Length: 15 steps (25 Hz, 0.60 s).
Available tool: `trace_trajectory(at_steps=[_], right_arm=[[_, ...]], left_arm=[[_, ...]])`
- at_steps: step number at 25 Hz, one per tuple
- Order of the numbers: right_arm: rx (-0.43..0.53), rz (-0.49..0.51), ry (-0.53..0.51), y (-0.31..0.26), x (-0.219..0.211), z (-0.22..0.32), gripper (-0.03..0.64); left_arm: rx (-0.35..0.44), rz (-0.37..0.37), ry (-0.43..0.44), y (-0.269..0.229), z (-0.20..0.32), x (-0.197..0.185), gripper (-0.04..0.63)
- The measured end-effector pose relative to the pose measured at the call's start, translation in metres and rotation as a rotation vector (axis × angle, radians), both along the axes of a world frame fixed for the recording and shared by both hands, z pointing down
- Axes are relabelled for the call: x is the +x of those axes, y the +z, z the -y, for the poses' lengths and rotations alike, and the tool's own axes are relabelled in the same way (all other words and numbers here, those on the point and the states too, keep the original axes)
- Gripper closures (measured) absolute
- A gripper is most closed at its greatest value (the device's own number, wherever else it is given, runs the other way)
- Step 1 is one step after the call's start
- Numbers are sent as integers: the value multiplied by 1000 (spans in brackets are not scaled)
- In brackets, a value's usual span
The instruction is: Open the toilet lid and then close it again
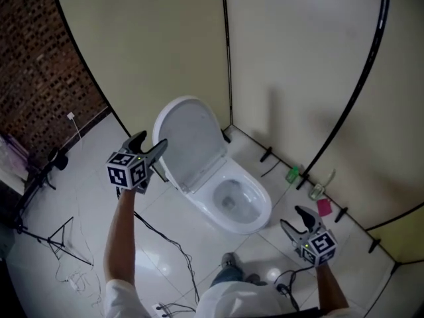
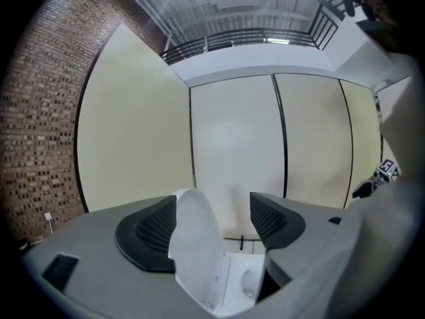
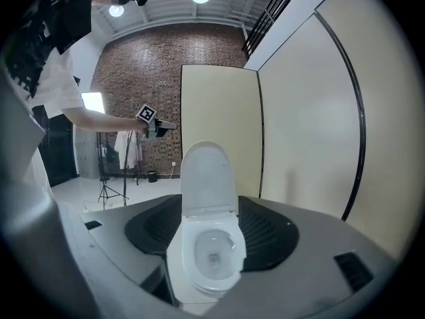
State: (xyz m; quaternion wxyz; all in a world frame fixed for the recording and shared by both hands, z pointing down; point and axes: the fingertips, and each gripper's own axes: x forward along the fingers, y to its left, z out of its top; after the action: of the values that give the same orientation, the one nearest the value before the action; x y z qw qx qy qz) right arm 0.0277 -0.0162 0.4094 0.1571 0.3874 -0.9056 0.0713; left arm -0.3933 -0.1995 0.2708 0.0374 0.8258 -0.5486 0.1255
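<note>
Head view, looking steeply down: nearest the person, the right gripper (image 1: 291, 217) is held low in front of the toilet. Its jaws are spread and nothing is in them. The right gripper view frames the whole fixture in the gap, well apart from the pads. Past it, the white bowl (image 1: 235, 201) stands uncovered on the pale glossy floor (image 1: 99, 197), set into the corner. The toilet lid (image 1: 192, 138) is raised nearly upright, a smooth white oval hinged at the back of the bowl. The left gripper (image 1: 151, 142) hangs just beside the lid's left rim with its jaws parted. In the left gripper view the lid shows edge-on in the gap, close against the left pad and clear of the right one. Behind stand cream partition panels (image 1: 298, 58), and far left a brick wall (image 1: 36, 78).
</note>
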Motion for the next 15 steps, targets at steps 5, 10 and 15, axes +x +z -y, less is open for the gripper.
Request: trace_trajectory(at_steps=[5,10,15], right_arm=[[-30,23,12,-9,-19,38,348],[-55,15,-20,-5,-42,60,348],[-68,33,3,-1,-43,68,348]], left_arm=[[-159,76,29,31,90,-37,247],[-294,101,59,64,147,-50,247],[-435,71,44,101,175,-56,247]])
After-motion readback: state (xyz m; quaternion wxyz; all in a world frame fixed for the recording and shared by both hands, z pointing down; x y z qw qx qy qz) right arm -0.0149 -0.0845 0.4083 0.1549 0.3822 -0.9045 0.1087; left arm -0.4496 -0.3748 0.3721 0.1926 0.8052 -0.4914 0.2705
